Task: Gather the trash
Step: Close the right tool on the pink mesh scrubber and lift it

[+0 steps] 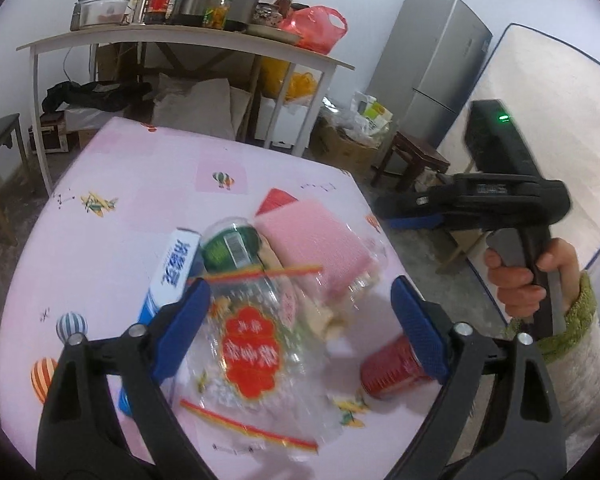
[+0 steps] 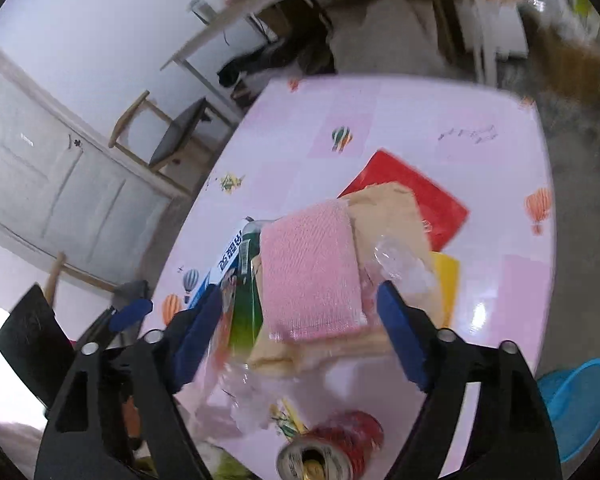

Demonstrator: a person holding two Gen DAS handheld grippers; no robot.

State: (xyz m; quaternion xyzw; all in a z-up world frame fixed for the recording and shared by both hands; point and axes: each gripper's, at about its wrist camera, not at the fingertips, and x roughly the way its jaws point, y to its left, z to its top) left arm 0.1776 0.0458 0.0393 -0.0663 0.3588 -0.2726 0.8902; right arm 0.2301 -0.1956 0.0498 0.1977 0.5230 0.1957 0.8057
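On the pink table [image 1: 148, 216] lies a heap of trash. My left gripper [image 1: 300, 320] hangs open over a clear plastic bag with a red label [image 1: 256, 356], its blue pads on either side without pressing it. Behind the bag lie a green bottle [image 1: 232, 248], a blue-white box [image 1: 172, 276], a pink wrapped sponge [image 1: 316, 248] and a red can [image 1: 396, 368]. My right gripper [image 2: 300, 332] is open above the pink sponge [image 2: 308, 272], which rests on beige cloths [image 2: 388, 216]. The red can [image 2: 332, 452] lies below it, near the table's front.
A red sheet [image 2: 412, 196] and a yellow one [image 2: 446, 280] lie under the heap. A blue bin [image 2: 576, 400] stands on the floor to the right. A white table with jars [image 1: 180, 36], a fridge [image 1: 432, 64] and a cardboard box [image 1: 348, 148] stand behind.
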